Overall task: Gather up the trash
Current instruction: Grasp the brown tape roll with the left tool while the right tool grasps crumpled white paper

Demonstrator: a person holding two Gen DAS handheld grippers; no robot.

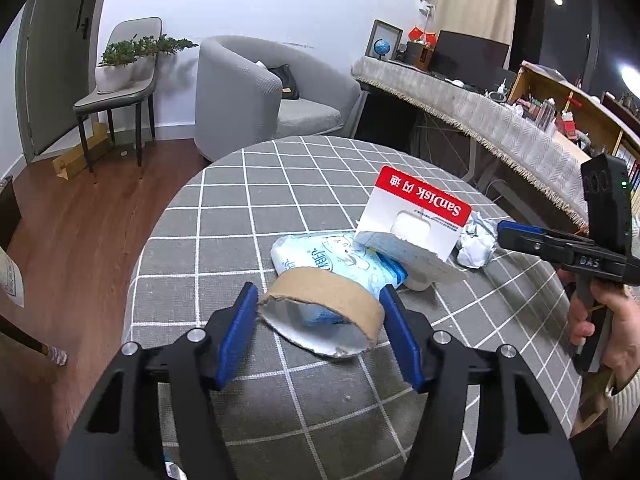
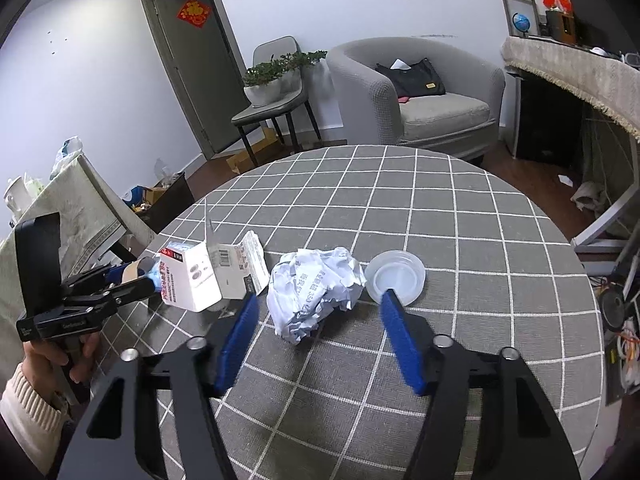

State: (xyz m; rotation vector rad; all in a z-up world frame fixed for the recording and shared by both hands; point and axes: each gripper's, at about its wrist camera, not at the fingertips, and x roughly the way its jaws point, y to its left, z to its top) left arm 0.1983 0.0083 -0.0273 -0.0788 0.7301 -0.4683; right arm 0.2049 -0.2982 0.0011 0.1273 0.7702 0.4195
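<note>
On the checked tablecloth (image 2: 460, 240), the left gripper (image 1: 320, 312) brackets a cardboard tape core (image 1: 322, 314) with jaws spread, while the right gripper (image 2: 318, 312) gapes wide around crumpled paper (image 2: 316, 292) beside a plastic lid (image 2: 400, 274).

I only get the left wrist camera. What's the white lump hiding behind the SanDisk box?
Observer: A ball of crumpled paper with grey print on it.
Operator: Is the other grabber holding it?
Observer: No. The right gripper has its jaws open, one on each side of the paper.
Operator: Is there any more trash I can't see?
Observer: Yes, a clear round lid lies flat just past the paper, on the side away from the box.
</note>
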